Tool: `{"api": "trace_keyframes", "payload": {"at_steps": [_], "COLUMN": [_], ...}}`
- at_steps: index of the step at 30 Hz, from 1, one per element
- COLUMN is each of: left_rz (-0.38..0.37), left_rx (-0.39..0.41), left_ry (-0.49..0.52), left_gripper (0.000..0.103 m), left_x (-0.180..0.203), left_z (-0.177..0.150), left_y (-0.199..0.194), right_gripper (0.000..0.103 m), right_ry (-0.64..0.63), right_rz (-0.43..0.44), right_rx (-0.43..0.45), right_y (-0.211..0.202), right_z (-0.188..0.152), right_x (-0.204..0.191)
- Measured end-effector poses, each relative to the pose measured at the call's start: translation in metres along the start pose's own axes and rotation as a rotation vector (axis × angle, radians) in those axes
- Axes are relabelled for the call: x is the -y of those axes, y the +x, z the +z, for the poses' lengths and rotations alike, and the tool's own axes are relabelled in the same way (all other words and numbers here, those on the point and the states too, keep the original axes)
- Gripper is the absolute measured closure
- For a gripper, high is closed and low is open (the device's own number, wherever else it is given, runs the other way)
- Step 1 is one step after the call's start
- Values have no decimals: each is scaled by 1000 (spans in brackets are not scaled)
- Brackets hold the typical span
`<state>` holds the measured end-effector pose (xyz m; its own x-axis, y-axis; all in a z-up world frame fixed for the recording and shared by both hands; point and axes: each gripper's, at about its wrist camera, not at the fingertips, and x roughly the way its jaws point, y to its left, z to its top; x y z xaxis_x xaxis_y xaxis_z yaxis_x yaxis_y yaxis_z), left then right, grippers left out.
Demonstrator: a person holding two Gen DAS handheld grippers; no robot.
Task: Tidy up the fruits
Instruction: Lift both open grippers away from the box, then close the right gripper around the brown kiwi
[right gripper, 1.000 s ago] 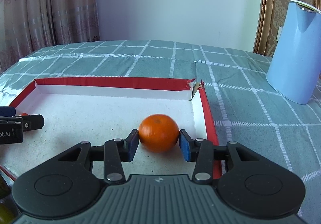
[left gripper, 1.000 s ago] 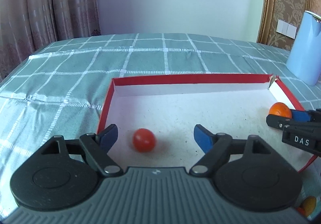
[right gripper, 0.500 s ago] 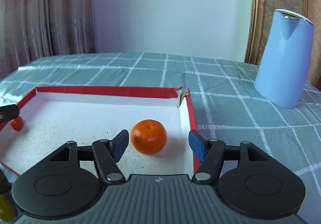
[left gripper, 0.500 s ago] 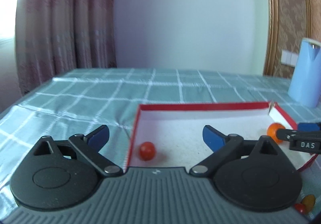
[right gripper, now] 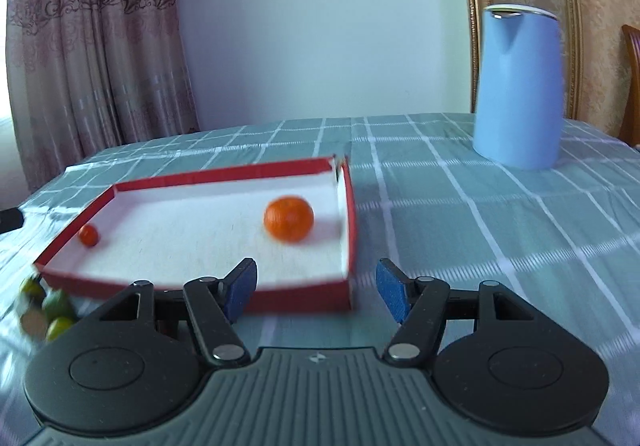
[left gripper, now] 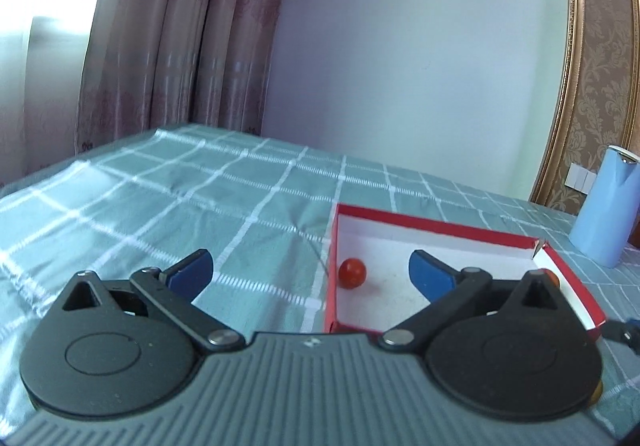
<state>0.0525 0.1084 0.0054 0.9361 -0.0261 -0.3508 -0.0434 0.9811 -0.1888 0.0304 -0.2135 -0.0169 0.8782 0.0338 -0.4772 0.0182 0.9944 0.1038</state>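
A red-walled, white-floored box [right gripper: 352, 206] lies on the checked tablecloth; it also shows in the left wrist view [left gripper: 440, 224]. Inside it rest an orange mandarin [right gripper: 289, 219] near the right wall and a small red tomato [right gripper: 88, 234] by the left wall, which also shows in the left wrist view [left gripper: 352, 273]. My left gripper [left gripper: 310, 270] is open and empty, raised in front of the box's left corner. My right gripper [right gripper: 316, 286] is open and empty, in front of the box's near right corner.
A tall light-blue jug [right gripper: 518, 86] stands at the back right of the table. Several small green and yellow fruits [right gripper: 52, 310] lie on the cloth by the box's near left corner. Curtains hang behind at left.
Both grippers have pulled back and up from the box. The right gripper opened and let go of the mandarin, which now lies in the box. The tomato rolled to the left wall.
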Motion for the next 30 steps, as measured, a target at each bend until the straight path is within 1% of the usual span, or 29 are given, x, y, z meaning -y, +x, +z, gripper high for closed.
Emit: {"api": "trace_keyframes", "payload": {"at_steps": [3, 6, 8, 11, 14, 17, 20, 21, 22, 23, 24, 25, 26, 28, 30], "left_rz": [1, 8, 7, -4, -9, -9, -9, -8, -7, -7, -8, -7, -7, -9, -5], "left_rx": [4, 14, 15, 4, -2, -6, -11, -12, -11, -11, -11, -12, -13, -16, -20], "left_ry": [14, 43, 55, 60, 59, 59, 62, 64, 66, 66, 65, 65, 63, 60, 58], "left_gripper": [0, 0, 0, 0, 0, 0, 0, 0, 0, 0, 0, 0, 0, 0, 0], "left_x": [3, 8, 9, 10, 10, 9, 9, 9, 10, 10, 10, 10, 10, 9, 9], "left_z": [-1, -3, -4, -4, -5, -5, -5, -4, -4, -5, -5, -5, -5, -5, -5], "left_y": [-1, -2, -2, -1, 0, 1, 2, 3, 3, 3, 3, 4, 3, 3, 3], "right_gripper": [37, 38, 38, 38, 39, 42, 43, 44, 50, 58, 62, 70, 73, 73, 73], "right_ry": [-7, -93, -133, -219, -277, -292, -287, -290, -294, -298, -297, -303, -316, -320, -276], "right_rz": [28, 55, 94, 73, 81, 103, 101, 96, 98, 107, 121, 130, 135, 132, 117], "right_rx": [5, -35, -55, -45, -75, -111, -105, -107, -115, -137, -141, -139, -137, -134, -135], "right_y": [-14, -18, -22, -27, -22, -12, -7, -4, 0, 4, 4, 3, 2, 2, 2], "right_z": [-11, -22, -25, -29, -31, -31, -27, -25, -25, -25, -27, -27, -28, -28, -26], "right_x": [0, -12, -17, -25, -34, -38, -40, -40, -41, -42, -42, -43, -45, -46, -40]}}
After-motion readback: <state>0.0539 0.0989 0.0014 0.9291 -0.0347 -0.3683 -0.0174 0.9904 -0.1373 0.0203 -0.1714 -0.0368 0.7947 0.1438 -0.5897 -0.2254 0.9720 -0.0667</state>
